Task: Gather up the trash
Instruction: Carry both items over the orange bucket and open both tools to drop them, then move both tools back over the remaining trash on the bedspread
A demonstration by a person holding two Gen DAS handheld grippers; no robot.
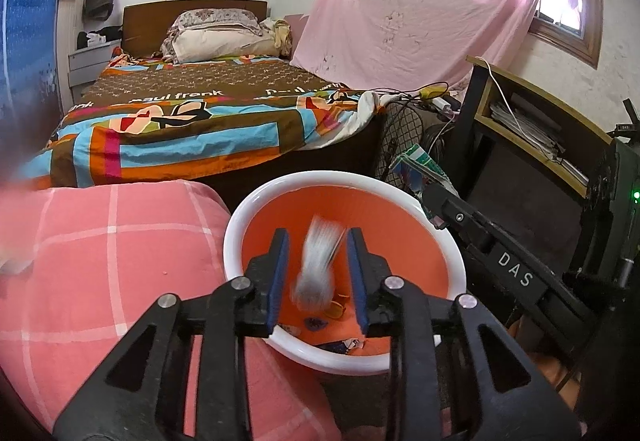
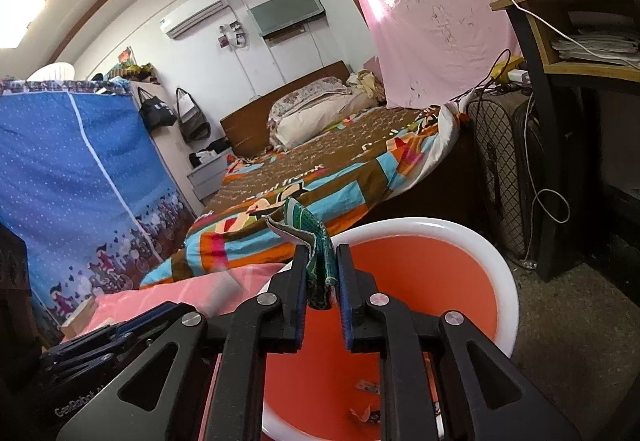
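1. An orange bin (image 1: 304,209) with a white rim is seen on the floor, just beside a pink checked cushion (image 1: 100,261) and near the bed (image 1: 208,113).
2. The left gripper (image 1: 318,241) is held over the bin with its jaws apart; a blurred white scrap (image 1: 320,265) is seen between the pads, touched by neither.
3. The right gripper (image 2: 322,261) is held at the bin's near rim, clamped on a green wrapper (image 2: 316,237), which sticks up above the fingertips.
4. Small scraps (image 1: 340,345) are seen lying on the bin's bottom.
5. A black shelf (image 2: 560,53) is seen beyond the bin.
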